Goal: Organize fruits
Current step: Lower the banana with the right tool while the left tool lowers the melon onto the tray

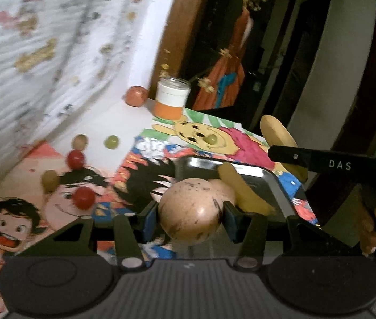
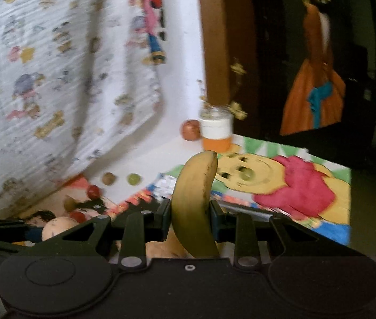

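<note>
Both grippers are loaded, so the carrying step looks underway; next each fruit needs a sorted resting spot. Left gripper [image 1: 191, 214] pinches a round brown fruit [image 1: 190, 210] above the steel tray [image 1: 275, 180]. Right gripper [image 2: 191, 219] clamps a banana [image 2: 195, 202], tip toward twelve o'clock.

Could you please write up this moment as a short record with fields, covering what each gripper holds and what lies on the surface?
left gripper: shut on a round tan fruit
right gripper: shut on a banana, tip pointing up
tray: metal, just beyond the left gripper, with at least one banana in it
loose fruit: two red balls and several small green or tan ones on the cartoon mat
jar: white and orange, upright at the far edge, an orange-red fruit beside it
</note>
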Demonstrator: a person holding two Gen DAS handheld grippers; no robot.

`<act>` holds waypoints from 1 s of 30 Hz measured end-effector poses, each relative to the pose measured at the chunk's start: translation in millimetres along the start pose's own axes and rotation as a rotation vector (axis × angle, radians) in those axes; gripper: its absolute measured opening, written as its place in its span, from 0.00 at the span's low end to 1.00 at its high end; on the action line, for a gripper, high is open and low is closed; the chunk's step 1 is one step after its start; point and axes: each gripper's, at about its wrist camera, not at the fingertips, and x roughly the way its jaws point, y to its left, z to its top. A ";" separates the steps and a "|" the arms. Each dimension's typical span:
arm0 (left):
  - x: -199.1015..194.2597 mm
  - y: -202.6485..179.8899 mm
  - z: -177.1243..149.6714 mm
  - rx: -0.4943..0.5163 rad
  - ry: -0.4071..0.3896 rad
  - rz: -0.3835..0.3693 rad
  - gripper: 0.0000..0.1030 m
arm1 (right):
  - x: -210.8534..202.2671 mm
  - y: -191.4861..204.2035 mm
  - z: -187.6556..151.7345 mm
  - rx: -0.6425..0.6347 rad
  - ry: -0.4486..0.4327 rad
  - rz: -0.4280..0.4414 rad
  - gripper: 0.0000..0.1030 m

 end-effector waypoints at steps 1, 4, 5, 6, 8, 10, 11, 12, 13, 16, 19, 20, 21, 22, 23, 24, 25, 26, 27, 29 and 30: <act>3.9 -4.8 -1.1 0.007 0.007 -0.006 0.54 | -1.1 -5.6 -3.4 0.003 0.004 -0.012 0.31; 16.2 -18.8 -4.1 0.029 0.030 -0.021 0.54 | 2.3 -20.8 -12.7 0.021 0.024 -0.034 0.31; 20.8 -23.5 -5.2 0.040 0.039 -0.023 0.54 | 5.2 -25.9 -15.0 0.031 0.033 -0.037 0.31; 24.5 -27.1 -6.6 0.047 0.047 -0.024 0.54 | 8.8 -31.1 -17.8 0.041 0.042 -0.040 0.31; 30.8 -33.2 -9.4 0.059 0.059 -0.027 0.54 | 17.6 -39.1 -22.7 0.052 0.062 -0.045 0.31; 36.1 -36.9 -11.2 0.071 0.068 -0.023 0.54 | 29.4 -44.8 -26.6 0.065 0.084 -0.046 0.31; 39.6 -38.6 -12.3 0.077 0.074 -0.021 0.54 | 35.5 -47.9 -28.8 0.074 0.096 -0.046 0.31; 42.7 -39.0 -12.7 0.081 0.079 -0.020 0.54 | 41.4 -50.6 -30.9 0.085 0.110 -0.045 0.31; 45.4 -40.0 -13.8 0.087 0.085 -0.018 0.54 | 46.3 -52.8 -32.8 0.093 0.121 -0.044 0.31; 51.8 -41.8 -16.5 0.104 0.096 -0.009 0.54 | 59.4 -55.5 -36.6 0.094 0.143 -0.044 0.31; 57.5 -41.5 -17.6 0.110 0.104 -0.002 0.54 | 68.0 -57.0 -37.3 0.093 0.157 -0.043 0.31; 59.5 -41.5 -18.1 0.111 0.108 0.000 0.54 | 70.9 -57.7 -37.5 0.091 0.163 -0.040 0.31; 61.1 -41.4 -18.4 0.112 0.111 0.002 0.54 | 72.9 -57.7 -37.6 0.089 0.166 -0.039 0.31; 62.5 -41.3 -19.0 0.113 0.114 0.002 0.54 | 74.7 -57.8 -37.7 0.087 0.168 -0.038 0.31; 63.8 -41.4 -19.5 0.114 0.118 0.001 0.54 | 76.6 -58.0 -37.7 0.086 0.171 -0.035 0.31; 64.7 -41.4 -20.0 0.115 0.123 -0.001 0.54 | 78.3 -58.1 -38.0 0.087 0.173 -0.034 0.31; 65.2 -41.5 -20.4 0.116 0.126 -0.002 0.54 | 79.2 -58.5 -37.8 0.088 0.173 -0.033 0.31; 66.3 -41.6 -20.8 0.116 0.130 -0.002 0.54 | 80.1 -58.6 -38.0 0.088 0.172 -0.032 0.31; 66.8 -41.7 -21.6 0.118 0.131 -0.002 0.54 | 80.8 -58.6 -38.2 0.089 0.171 -0.031 0.31; 68.7 -41.7 -22.4 0.118 0.134 0.001 0.54 | 80.3 -58.6 -38.1 0.089 0.172 -0.033 0.31; 69.8 -41.4 -22.7 0.117 0.138 0.003 0.54 | 80.7 -58.5 -38.2 0.088 0.171 -0.032 0.31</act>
